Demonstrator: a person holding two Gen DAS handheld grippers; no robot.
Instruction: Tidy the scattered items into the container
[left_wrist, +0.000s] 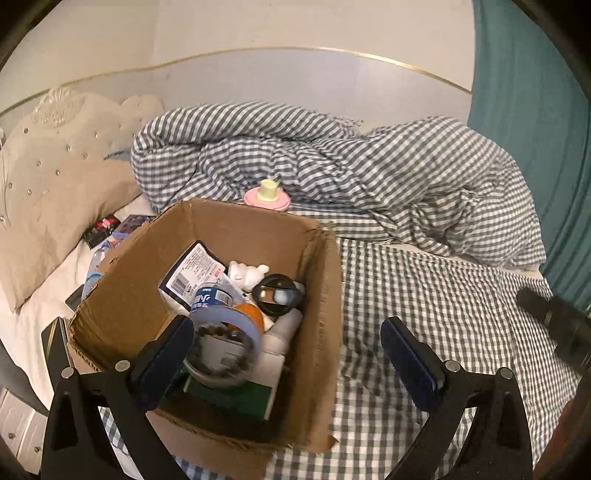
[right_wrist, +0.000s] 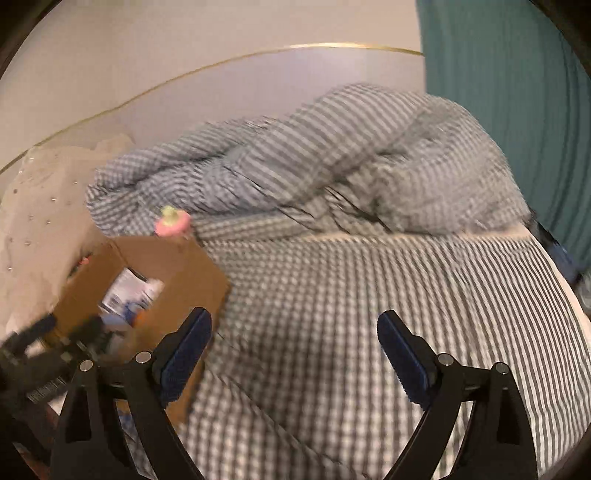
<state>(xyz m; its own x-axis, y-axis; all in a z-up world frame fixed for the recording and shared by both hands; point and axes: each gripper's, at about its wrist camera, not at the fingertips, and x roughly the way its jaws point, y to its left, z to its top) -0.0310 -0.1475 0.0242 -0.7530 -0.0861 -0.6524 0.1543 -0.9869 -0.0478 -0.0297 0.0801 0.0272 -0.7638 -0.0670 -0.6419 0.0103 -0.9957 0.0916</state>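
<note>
Mid-tidy, by the look of it a drop-off: left gripper (left_wrist: 288, 354) spread wide over the cardboard box (left_wrist: 325, 295), nothing pressed between its pads, a blurred blue tape ring (left_wrist: 229, 325) and dark bead bracelet (left_wrist: 225, 350) lying loose just inside the near wall atop a bottle, a printed pack and a black lid. Right gripper (right_wrist: 293, 354) likewise wide and empty, aimed at bare checked sheet beside the box. Next, likely a reach past the far rim for the pink and yellow toy (left_wrist: 266, 195) against the rumpled duvet (left_wrist: 332, 158), plus small packets (left_wrist: 107, 229) left of the box by the pillow (left_wrist: 55, 184). Box wall and soft folds in the way of a clean approach
</note>
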